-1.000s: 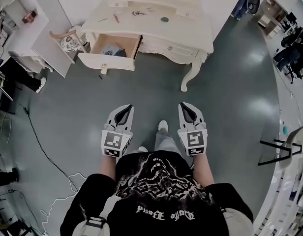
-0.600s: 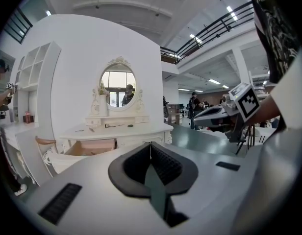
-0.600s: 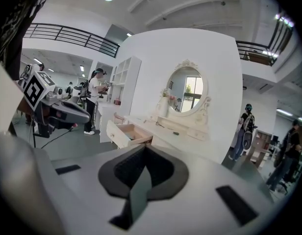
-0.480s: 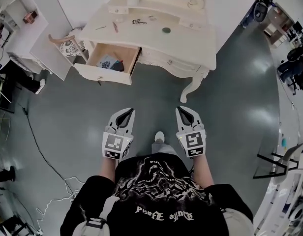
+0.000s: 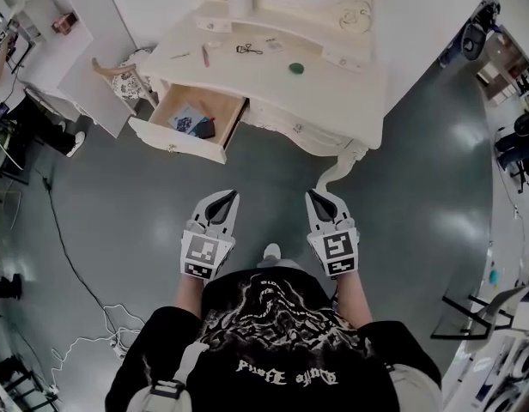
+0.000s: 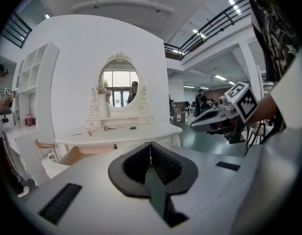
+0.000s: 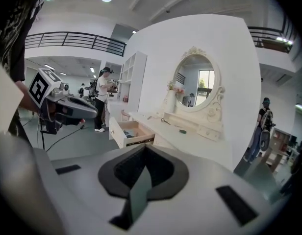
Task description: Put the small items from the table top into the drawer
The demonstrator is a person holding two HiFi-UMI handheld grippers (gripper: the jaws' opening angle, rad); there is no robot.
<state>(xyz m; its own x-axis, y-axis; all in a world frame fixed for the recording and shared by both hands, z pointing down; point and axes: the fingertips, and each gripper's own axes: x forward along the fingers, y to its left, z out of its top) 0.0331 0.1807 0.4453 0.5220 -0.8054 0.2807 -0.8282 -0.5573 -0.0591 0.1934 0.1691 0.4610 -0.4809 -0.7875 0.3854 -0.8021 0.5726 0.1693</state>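
Note:
A cream dressing table (image 5: 333,84) stands ahead of me, its left drawer (image 5: 174,137) pulled open. On the table top lie a green round item (image 5: 296,68), a black looped tool (image 5: 247,50), a pink stick (image 5: 205,56) and a small thin piece (image 5: 180,56). In the drawer lie a blue patterned item (image 5: 188,118) and a dark item (image 5: 205,129). My left gripper (image 5: 226,196) and right gripper (image 5: 317,196) hang side by side over the floor, well short of the table. Both are shut and empty. The left gripper (image 6: 150,146) and right gripper (image 7: 143,150) point toward the table.
A stool with a patterned cushion (image 5: 121,79) stands left of the drawer, beside a white shelf unit (image 5: 50,33). A curved table leg (image 5: 335,172) is just ahead of my right gripper. Cables (image 5: 80,286) trail over the grey floor at left. A person (image 7: 101,99) stands at the shelves.
The dressing table and open drawer have drawn nearer and lower in the head view as I walk toward them. Both grippers stay shut, held out in front.

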